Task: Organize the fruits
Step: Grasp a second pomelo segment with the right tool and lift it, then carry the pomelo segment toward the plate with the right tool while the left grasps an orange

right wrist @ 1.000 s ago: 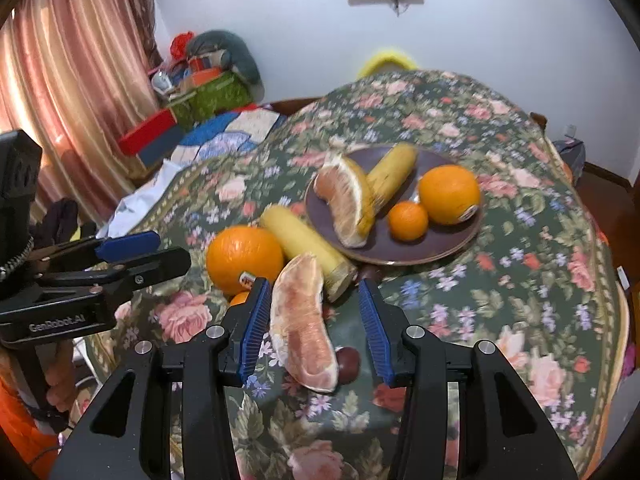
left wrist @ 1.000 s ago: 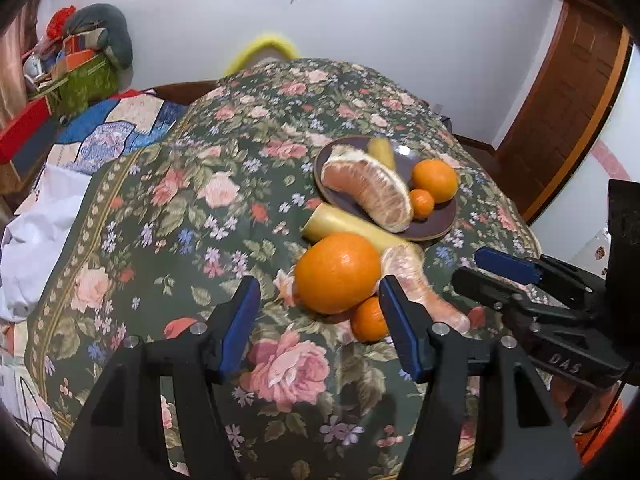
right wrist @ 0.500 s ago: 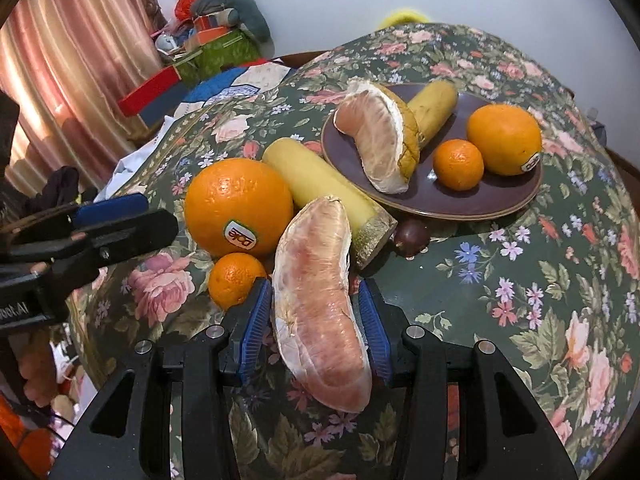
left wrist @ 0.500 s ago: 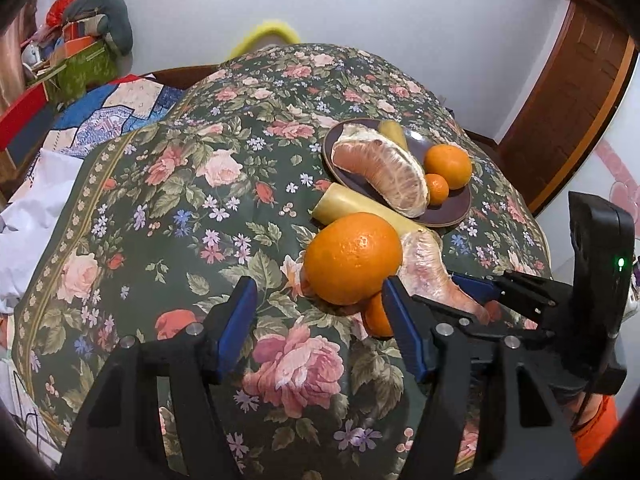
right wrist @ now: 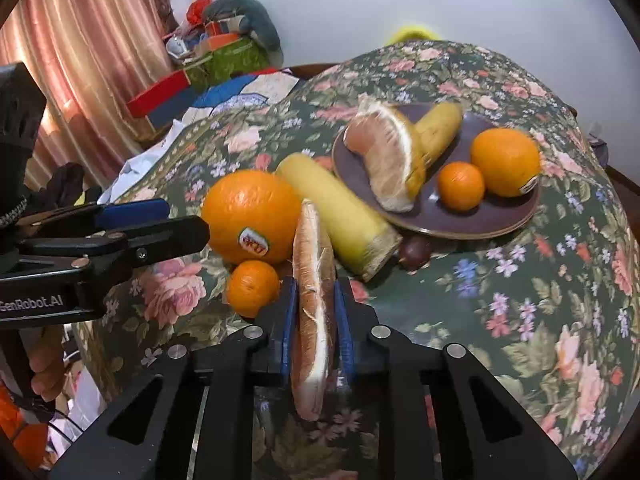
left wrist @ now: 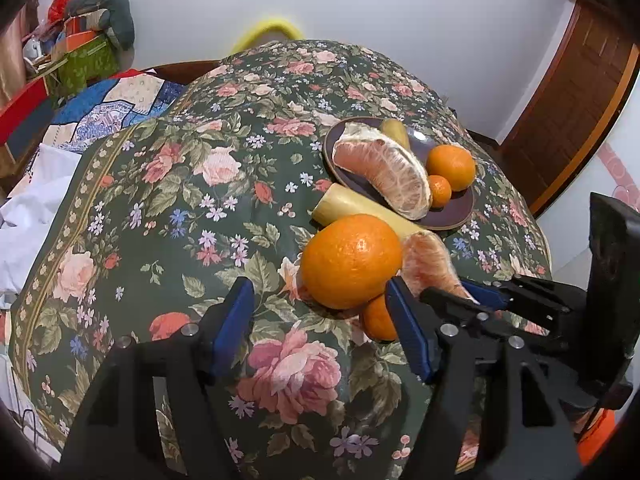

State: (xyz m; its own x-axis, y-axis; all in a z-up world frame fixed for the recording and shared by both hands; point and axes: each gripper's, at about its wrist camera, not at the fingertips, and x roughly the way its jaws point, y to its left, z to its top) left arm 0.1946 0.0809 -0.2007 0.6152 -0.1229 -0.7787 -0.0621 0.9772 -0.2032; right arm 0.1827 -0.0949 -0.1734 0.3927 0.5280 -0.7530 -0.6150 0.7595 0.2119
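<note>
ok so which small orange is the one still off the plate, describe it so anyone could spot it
On the floral tablecloth, look just in front of the dark plate at the fruit left on the cloth. The small orange sits below the big stickered orange, beside the pomelo segment. Its twin lies on the plate.

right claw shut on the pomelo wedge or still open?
Shut on it: right claw blue pads press both sides of the peeled pomelo wedge.
</note>
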